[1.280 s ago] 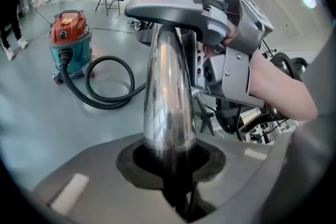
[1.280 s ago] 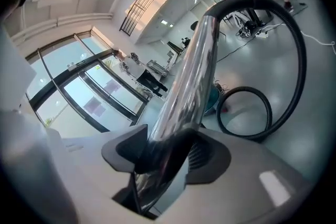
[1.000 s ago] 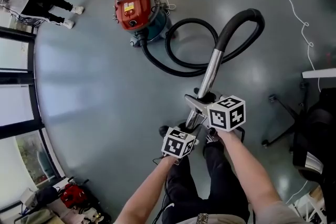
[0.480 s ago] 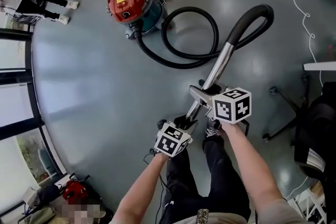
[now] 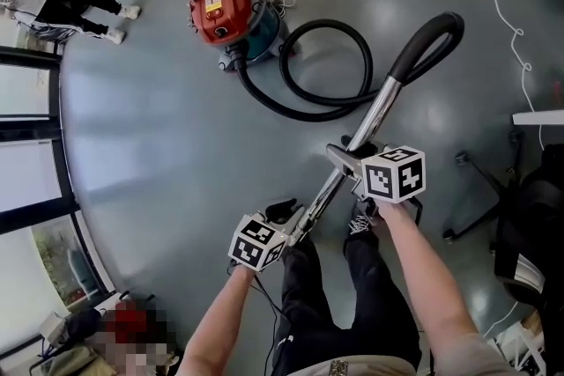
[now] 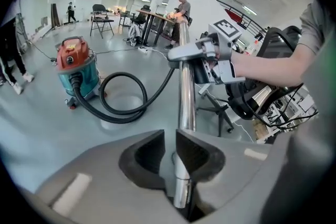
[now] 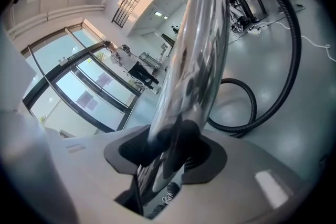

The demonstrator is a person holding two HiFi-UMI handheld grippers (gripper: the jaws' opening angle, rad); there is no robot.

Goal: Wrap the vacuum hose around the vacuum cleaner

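Two grippers work one metal wand (image 5: 368, 126). Against the frame a second ago, the left gripper (image 6: 169, 147) sits lower and further left in the head view. It is drawn away from the right gripper (image 7: 170, 147), and more bare wand shows between them. The right gripper keeps much the same spot on the wand. The vacuum cleaner (image 5: 231, 13) stays on the floor at top left, well apart from both. The hose (image 7: 297, 44) lies in one loose loop on the floor beside the cleaner, not around it. It then rises into the curved black grip (image 5: 429, 38) at the wand's top.

In the right gripper view the jaws stand part-way open and the pads are clamped on the wand, which fills the gap. In the left gripper view the jaws are drawn to a narrow slit. The wand runs along it, partly behind the right pad; can't tell whether the pads pinch it.

Only the head view gives the whole loop, plus the holder's legs (image 5: 352, 295) right under the wand's low end. Only the left gripper view shows far tables (image 6: 152, 16) with a person (image 6: 181, 5) standing there. It also shows the right gripper's marker cube (image 6: 226, 26) and forearm (image 6: 273, 65), which block its right side. Only the right gripper view shows glass doors (image 7: 89, 97), and there the wand hides the cleaner.

Around are a bystander's legs (image 5: 79, 4) at top left and an office chair (image 5: 529, 224) at right.
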